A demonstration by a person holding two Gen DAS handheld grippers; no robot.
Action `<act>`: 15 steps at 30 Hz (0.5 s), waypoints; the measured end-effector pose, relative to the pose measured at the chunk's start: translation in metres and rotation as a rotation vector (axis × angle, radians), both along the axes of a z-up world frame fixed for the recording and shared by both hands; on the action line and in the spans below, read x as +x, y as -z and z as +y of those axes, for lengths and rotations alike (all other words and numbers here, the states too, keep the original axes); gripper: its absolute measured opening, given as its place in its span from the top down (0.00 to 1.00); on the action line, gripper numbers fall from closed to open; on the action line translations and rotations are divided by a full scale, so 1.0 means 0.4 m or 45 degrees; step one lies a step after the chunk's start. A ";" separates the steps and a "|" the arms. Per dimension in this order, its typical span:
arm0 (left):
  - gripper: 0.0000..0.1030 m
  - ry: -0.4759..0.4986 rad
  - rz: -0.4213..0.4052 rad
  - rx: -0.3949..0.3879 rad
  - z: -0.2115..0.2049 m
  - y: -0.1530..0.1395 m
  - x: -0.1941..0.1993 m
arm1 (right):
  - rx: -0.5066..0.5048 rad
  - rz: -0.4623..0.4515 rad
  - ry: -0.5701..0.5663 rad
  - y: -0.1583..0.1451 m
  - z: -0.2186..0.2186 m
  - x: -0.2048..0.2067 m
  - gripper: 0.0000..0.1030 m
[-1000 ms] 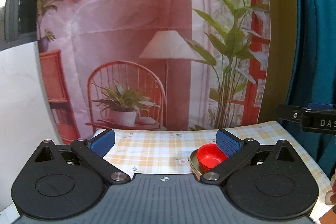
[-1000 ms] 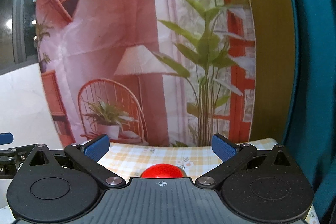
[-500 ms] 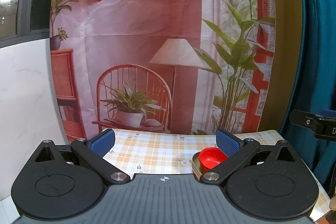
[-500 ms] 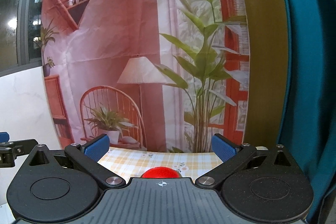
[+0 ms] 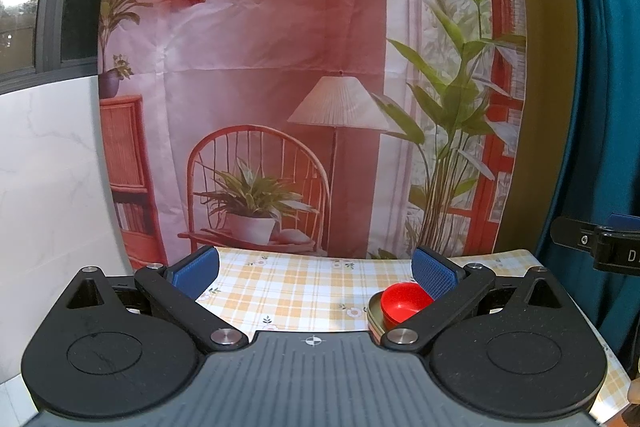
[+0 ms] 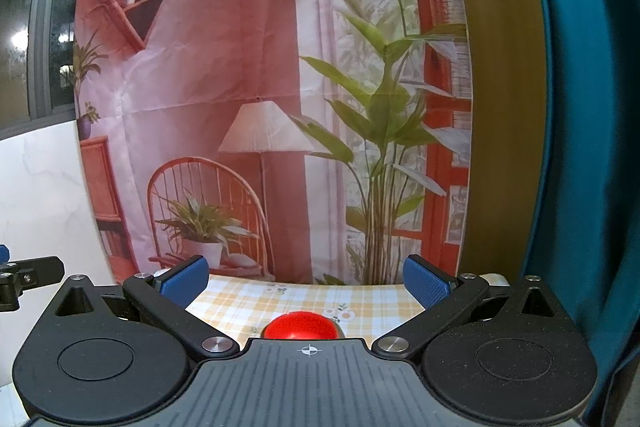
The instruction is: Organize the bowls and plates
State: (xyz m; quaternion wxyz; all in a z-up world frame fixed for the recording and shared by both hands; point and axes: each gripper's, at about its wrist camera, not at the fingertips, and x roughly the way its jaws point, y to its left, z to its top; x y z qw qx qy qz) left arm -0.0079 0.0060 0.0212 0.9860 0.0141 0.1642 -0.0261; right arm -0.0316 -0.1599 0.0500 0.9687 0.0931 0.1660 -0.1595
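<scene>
A red bowl (image 5: pixel 403 303) sits in a pale green plate (image 5: pixel 375 311) on the checked tablecloth (image 5: pixel 296 291), behind my left gripper's right finger. My left gripper (image 5: pixel 315 273) is open and empty, held above the table, left of the bowl. In the right wrist view the red bowl (image 6: pixel 301 325) shows just beyond the gripper body, mostly hidden. My right gripper (image 6: pixel 306 281) is open and empty above it. The right gripper's finger also shows at the right edge of the left wrist view (image 5: pixel 588 241).
A printed backdrop (image 5: pixel 304 87) with a chair, lamp and plants hangs behind the table's far edge. A teal curtain (image 6: pixel 580 147) hangs at the right. A white marble wall (image 5: pixel 48 187) is at the left.
Both grippers have tilted and risen, so the table sits lower in both views and more of the backdrop shows. The bowl and plate have not moved.
</scene>
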 end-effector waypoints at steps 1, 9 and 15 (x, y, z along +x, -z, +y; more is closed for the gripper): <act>0.00 -0.001 0.000 0.001 -0.001 0.000 0.000 | 0.001 0.001 0.001 0.002 -0.002 -0.001 0.00; 0.00 0.001 0.008 -0.006 -0.002 0.002 -0.001 | 0.006 0.011 0.004 0.009 -0.011 -0.006 0.00; 0.00 0.001 0.007 -0.005 -0.001 0.002 -0.003 | 0.006 0.012 0.003 0.010 -0.012 -0.007 0.00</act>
